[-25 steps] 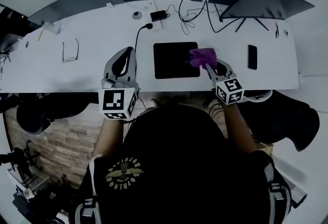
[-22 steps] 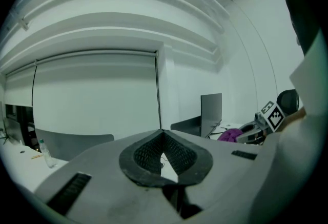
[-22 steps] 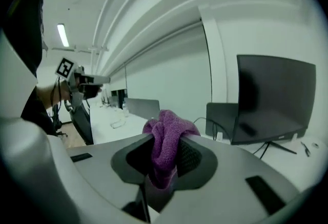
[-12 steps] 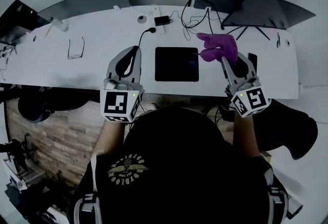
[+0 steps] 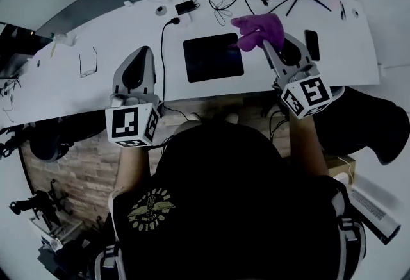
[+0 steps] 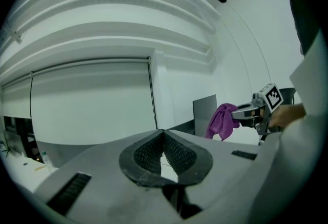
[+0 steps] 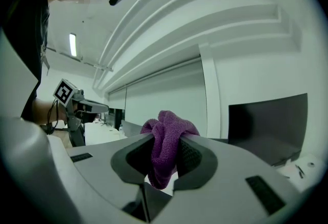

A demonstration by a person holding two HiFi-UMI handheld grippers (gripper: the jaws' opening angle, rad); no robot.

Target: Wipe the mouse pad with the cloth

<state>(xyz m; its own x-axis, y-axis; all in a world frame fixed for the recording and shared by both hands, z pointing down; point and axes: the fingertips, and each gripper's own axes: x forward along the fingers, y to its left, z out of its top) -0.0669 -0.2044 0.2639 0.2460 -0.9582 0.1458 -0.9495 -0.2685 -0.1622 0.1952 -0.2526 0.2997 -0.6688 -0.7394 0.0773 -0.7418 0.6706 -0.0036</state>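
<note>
The wiping looks to be between strokes rather than in contact. The right tool [image 5: 265, 43] is clamped on the purple cloth [image 5: 259, 29], and its own view shows a bunched fold of the cloth [image 7: 165, 146] pinched between the two pads and spilling above and below them. In the left gripper view the cloth [image 6: 220, 121] hangs in the air from the far tool, so it appears lifted off the bench [image 5: 77, 90], sitting in the head view over the upper right corner of the mouse pad [image 5: 213, 57]. The pad lies flat at upper centre of the frame, a dark rectangle not far from square. Its long axis runs left to right along the bench and rises slightly toward the right. The left tool [image 5: 141, 50] rests left of the pad and apart from it, its jaws closed tip to tip on nothing [image 6: 163, 136]. The next move likely calls for tilting the right tool down until the cloth presses on the pad, then sweeping along the long axis. The pad may slide unless the left tool pins an edge.
</note>
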